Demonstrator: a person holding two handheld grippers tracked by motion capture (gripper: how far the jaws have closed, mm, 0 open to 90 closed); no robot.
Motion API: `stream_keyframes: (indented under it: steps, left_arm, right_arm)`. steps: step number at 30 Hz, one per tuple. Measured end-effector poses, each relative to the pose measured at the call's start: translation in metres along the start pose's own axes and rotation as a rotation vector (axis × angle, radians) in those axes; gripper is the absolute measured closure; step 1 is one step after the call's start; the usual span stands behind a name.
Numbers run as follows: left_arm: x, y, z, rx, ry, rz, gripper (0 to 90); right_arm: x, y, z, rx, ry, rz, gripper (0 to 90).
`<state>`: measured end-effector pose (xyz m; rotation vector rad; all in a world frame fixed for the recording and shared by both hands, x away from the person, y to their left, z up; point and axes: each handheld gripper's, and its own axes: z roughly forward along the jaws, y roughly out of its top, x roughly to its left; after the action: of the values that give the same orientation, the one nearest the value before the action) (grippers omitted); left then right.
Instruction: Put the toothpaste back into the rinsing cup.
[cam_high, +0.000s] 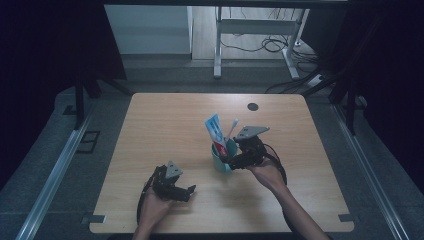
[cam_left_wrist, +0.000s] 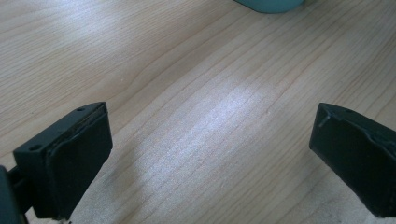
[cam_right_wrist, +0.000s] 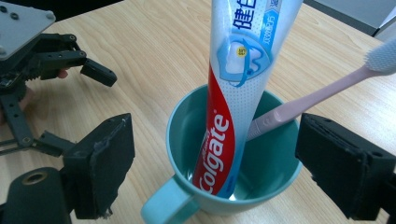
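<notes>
While the light wooden tabletop (cam_high: 165, 125) lay mostly bare, a teal ceramic mug with a side handle (cam_right_wrist: 233, 154) stood near its middle, toward the person's right side. Standing in it were a red, white and blue toothpaste tube (cam_right_wrist: 233, 107), tilted slightly and resting on the mug floor, and a pale pink toothbrush with a white bristle head (cam_right_wrist: 322, 93), leaning across the far rim with its head up and outside.

The right gripper (cam_right_wrist: 215, 168) stood just beside the mug, its jaws spread wide to either side of the rim, pads clear of the ceramic and of the tube; nothing was held. The left gripper (cam_left_wrist: 210, 154) rested low over bare wood, well apart from the mug, jaws likewise parted and empty.

Judgement: the step in hand appeared to be a release at the mug, or else an approach to its contents. To do it well:
- keep the jaws fully apart until clear of the rim, since a brushed pad could tip the tube or roll the toothbrush out
- move straight up and away, not sideways across the handle
- if the tube is wanted, close on its flat faces above the rim
- steady the mug with the left gripper if it shifts
</notes>
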<state>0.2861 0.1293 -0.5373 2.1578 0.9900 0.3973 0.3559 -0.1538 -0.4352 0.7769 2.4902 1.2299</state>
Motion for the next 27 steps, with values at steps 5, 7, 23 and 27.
stream_keyframes:
  steps: [5, 7, 23, 27]
  left_arm:
    - [0.000, 0.000, -0.001, -0.003, 0.000, -0.003, 0.0]
    - [0.000, 0.000, -0.001, -0.003, 0.000, -0.003, 0.0]
    - [0.000, 0.000, -0.001, -0.005, -0.002, -0.002, 0.0]
    - [0.000, 0.000, -0.001, -0.001, 0.000, 0.001, 0.0]
  right_arm:
    - [-0.001, -0.002, -0.004, 0.010, -0.004, 0.003, 9.5]
    - [-0.001, -0.004, -0.006, 0.013, -0.009, 0.004, 9.2]
    - [-0.007, -0.015, -0.021, 0.020, -0.033, 0.019, 8.5]
    - [-0.011, -0.022, -0.027, 0.022, -0.046, 0.032, 8.5]
